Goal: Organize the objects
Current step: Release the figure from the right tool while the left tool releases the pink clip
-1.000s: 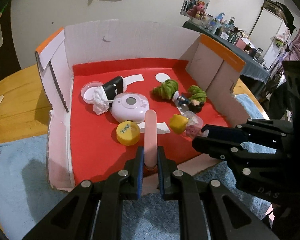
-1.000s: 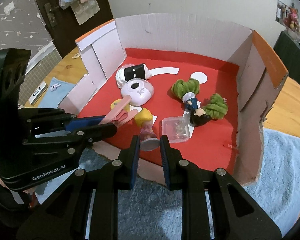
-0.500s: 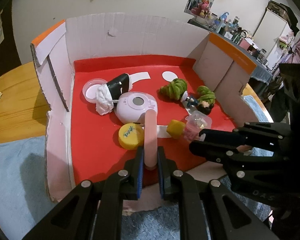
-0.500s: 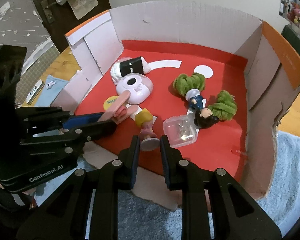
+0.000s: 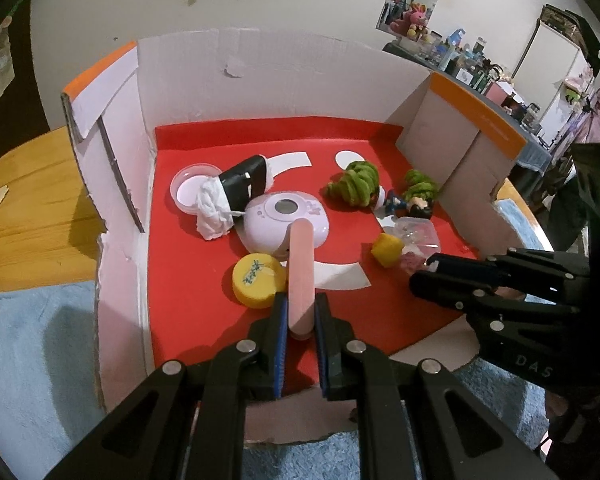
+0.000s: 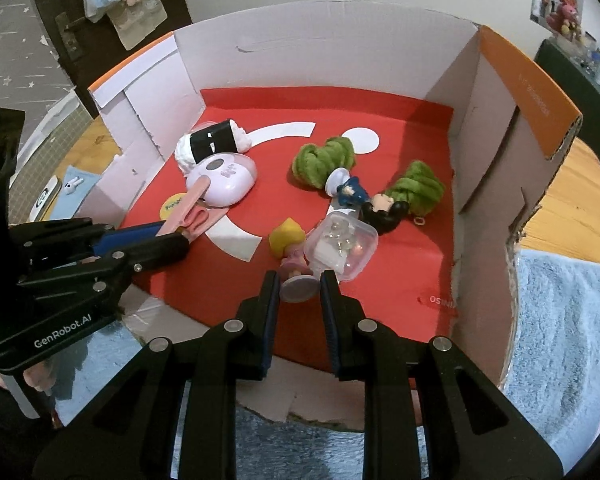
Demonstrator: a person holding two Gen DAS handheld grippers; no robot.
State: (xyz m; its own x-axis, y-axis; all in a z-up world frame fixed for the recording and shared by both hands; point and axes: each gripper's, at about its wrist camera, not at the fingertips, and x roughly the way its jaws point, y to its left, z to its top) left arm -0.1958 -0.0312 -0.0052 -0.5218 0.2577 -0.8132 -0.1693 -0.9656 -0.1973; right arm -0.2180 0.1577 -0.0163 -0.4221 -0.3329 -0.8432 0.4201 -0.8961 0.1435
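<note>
My left gripper (image 5: 301, 312) is shut on a pink clip (image 5: 300, 264) that sticks forward over the red floor of the cardboard box (image 5: 188, 272). In the right wrist view that clip (image 6: 192, 210) hangs just in front of the lilac round device (image 6: 224, 178). My right gripper (image 6: 298, 284) is shut on the round base of a small yellow-haired figurine (image 6: 288, 240) in a pink dress, which leans against a clear plastic case (image 6: 340, 246). Seen from the left wrist, the right gripper (image 5: 422, 276) reaches in from the right with the figurine's yellow head (image 5: 388, 248) at its tip.
On the red floor lie a yellow cap (image 5: 258, 276), a black-and-white roll (image 5: 236, 188), two green fuzzy pieces (image 6: 324, 158) and a dark-haired figurine (image 6: 380, 208). White cardboard walls (image 6: 300, 44) rise on three sides; the near side is low. Blue cloth (image 6: 560, 320) covers the wooden table.
Both grippers keep their grips. The views have shifted only slightly, with the box floor a little closer; the figurine sits nearer the clear case.
</note>
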